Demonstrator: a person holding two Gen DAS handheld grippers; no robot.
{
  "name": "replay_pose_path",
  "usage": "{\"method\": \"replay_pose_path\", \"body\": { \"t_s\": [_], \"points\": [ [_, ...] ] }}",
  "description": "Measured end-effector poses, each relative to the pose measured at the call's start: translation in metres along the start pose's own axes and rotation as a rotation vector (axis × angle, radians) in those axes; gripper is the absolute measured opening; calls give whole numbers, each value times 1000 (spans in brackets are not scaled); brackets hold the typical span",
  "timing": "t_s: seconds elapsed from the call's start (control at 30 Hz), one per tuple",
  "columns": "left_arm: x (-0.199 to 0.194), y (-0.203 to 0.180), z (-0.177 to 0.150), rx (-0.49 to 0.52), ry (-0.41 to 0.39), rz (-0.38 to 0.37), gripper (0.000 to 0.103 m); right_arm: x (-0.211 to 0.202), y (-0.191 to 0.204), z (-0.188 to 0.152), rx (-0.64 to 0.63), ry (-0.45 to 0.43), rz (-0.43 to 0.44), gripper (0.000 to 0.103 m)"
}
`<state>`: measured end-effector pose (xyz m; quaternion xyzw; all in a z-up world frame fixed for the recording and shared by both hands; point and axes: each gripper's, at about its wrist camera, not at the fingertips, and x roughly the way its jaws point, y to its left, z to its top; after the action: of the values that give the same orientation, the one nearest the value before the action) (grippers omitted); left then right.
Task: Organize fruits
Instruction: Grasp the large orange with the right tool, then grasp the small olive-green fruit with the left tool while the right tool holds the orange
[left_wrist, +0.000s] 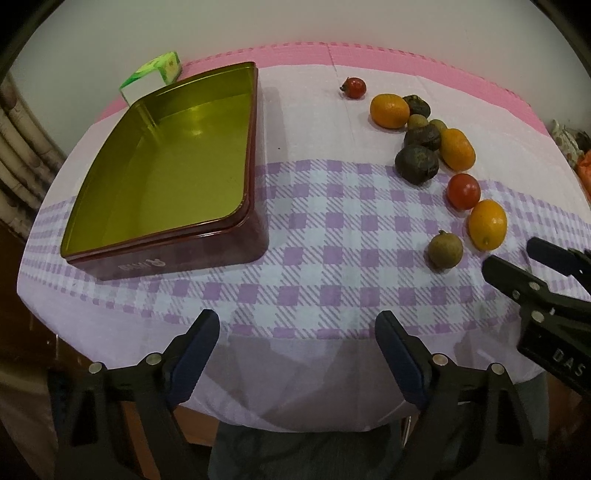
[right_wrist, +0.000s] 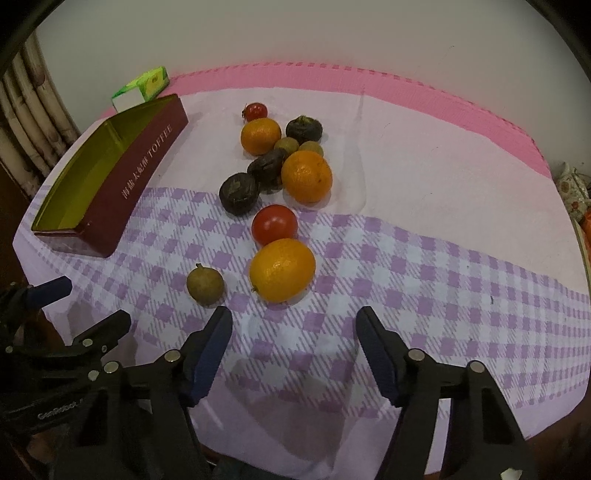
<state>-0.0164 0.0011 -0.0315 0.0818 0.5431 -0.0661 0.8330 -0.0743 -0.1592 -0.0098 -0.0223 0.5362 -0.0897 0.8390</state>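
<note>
The fruits lie in a loose line down the right half of the counter (right_wrist: 461, 184), running from the far edge toward the near edge, none yet in the tin (left_wrist: 166, 155). Nearest the right tool (right_wrist: 293, 319) is an orange citrus (right_wrist: 282, 269), its long axis slanted across the counter with the stem nub toward the near-left; a small brown fruit (right_wrist: 205, 284) sits just left of it, apart. A tomato (right_wrist: 274, 224) touches the citrus on the far side. The tin stands open at the left edge, presumably waiting to receive the fruits. The right tool's jaws are parted with nothing between them; the left tool (left_wrist: 297, 325) gapes wide and empty over the near edge.
</note>
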Motion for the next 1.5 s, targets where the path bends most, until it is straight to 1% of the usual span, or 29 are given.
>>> {"method": "replay_pose_path", "body": {
  "t_s": [0.1,0.17,0.27,0.33,0.47,0.57,0.67,0.8,0.93,1.13,1.37,1.5],
  "points": [
    [3,-3,1,10,6,-5,85,6,1,4,-13,9,-6,60],
    [4,-4,1,16,6,-7,85,10,1,8,-12,13,8,56],
    [6,-7,3,30,5,-11,85,13,2,11,-15,15,13,54],
    [8,-9,6,40,6,-11,85,17,3,13,-22,20,21,46],
    [8,-12,10,49,4,-17,85,19,4,14,-26,14,28,43],
    [9,-14,13,56,2,-20,85,18,3,14,-19,9,41,36],
    [10,-16,14,63,5,-26,85,17,0,13,-6,13,44,36],
    [9,-21,16,70,6,-42,85,15,-8,10,19,19,24,36],
    [5,-30,18,95,-3,-50,85,11,-25,6,50,27,-8,36],
    [2,-42,20,118,1,-85,84,7,-51,0,100,41,-53,36],
    [7,-62,30,123,15,-110,74,4,-70,-6,142,44,-72,36],
    [11,-70,33,122,22,-118,71,4,-72,-7,148,39,-74,36]
  ]
}}
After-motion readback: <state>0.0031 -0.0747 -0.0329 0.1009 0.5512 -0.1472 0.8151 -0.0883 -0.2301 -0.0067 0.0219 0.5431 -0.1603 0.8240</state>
